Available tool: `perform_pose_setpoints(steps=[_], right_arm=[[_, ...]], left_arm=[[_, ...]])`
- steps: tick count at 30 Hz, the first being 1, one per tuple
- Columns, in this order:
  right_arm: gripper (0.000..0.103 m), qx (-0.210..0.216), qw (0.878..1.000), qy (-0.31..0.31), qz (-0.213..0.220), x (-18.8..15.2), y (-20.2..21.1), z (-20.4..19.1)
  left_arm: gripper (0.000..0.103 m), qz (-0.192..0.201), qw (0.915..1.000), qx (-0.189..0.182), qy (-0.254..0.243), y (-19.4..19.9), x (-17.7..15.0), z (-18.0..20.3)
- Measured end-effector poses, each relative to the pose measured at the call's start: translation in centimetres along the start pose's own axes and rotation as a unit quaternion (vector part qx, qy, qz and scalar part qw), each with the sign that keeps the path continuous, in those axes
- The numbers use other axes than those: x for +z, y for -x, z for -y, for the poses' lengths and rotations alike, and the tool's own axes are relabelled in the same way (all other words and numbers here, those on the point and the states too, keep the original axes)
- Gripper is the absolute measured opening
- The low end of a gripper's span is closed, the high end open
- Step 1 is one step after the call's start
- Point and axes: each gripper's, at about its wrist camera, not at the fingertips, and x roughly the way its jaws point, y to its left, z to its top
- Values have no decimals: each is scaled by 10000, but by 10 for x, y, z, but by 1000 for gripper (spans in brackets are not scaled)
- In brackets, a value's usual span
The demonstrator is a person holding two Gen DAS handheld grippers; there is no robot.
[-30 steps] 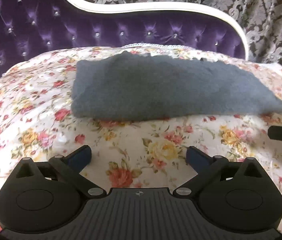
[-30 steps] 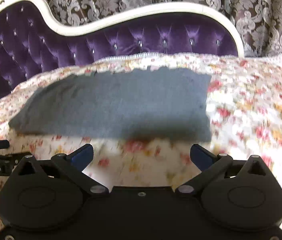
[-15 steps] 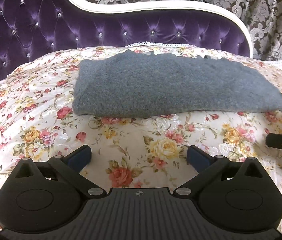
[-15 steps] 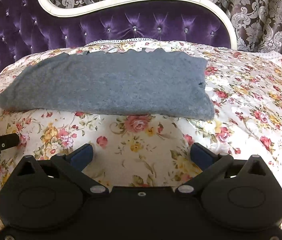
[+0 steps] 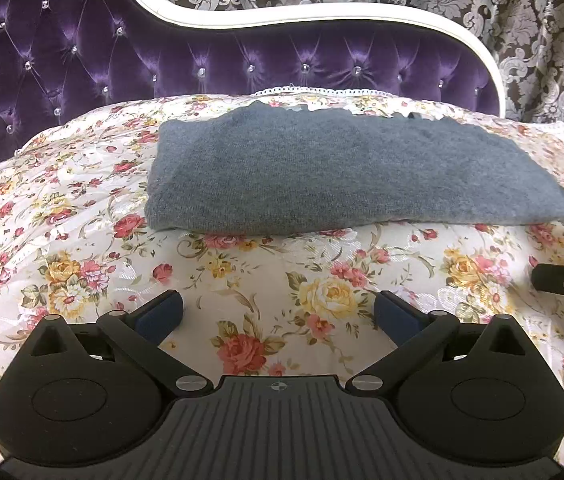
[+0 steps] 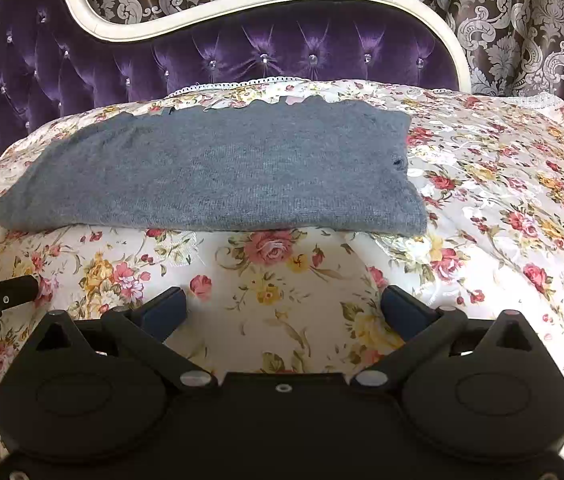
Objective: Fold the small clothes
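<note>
A grey knitted garment [image 5: 342, 172] lies folded into a long flat strip on the floral bedspread [image 5: 81, 208]. It also shows in the right wrist view [image 6: 217, 172]. My left gripper [image 5: 277, 316] is open and empty, hovering over the bedspread just in front of the garment's near edge, towards its left end. My right gripper [image 6: 282, 308] is open and empty, in front of the garment's near edge, towards its right end. Neither touches the cloth. The right gripper's tip shows at the left wrist view's right edge [image 5: 562, 280].
A purple tufted headboard [image 5: 241, 56] with a white frame stands behind the bed. Patterned curtains [image 6: 522, 20] hang behind it. The bedspread [image 6: 502, 200] extends to the right of the garment. The left gripper's tip shows in the right wrist view [image 6: 1, 292].
Both grippers have drawn back a little from the garment and steadied. The garment lies as before. Both stay open.
</note>
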Motion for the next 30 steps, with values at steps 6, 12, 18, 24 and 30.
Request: perform_pose_setpoints(steps=[6, 12, 18, 24, 30], right_arm=[[103, 15, 10000, -32, 50, -1, 1, 0], [103, 23, 10000, -47, 66, -2, 1, 0], [103, 36, 9999, -66, 74, -2, 2, 0], [103, 37, 9999, -62, 72, -2, 1, 1], [103, 23, 9999, -60, 99, -2, 2, 0]], left_arm=[[103, 12, 10000, -2, 4, 1, 0, 0], [103, 26, 10000, -5, 18, 1, 0, 0], [103, 42, 10000, -4, 24, 2, -1, 0], [103, 44, 10000, -1, 23, 2, -1, 0], [103, 52, 10000, 7, 15, 2, -2, 0]])
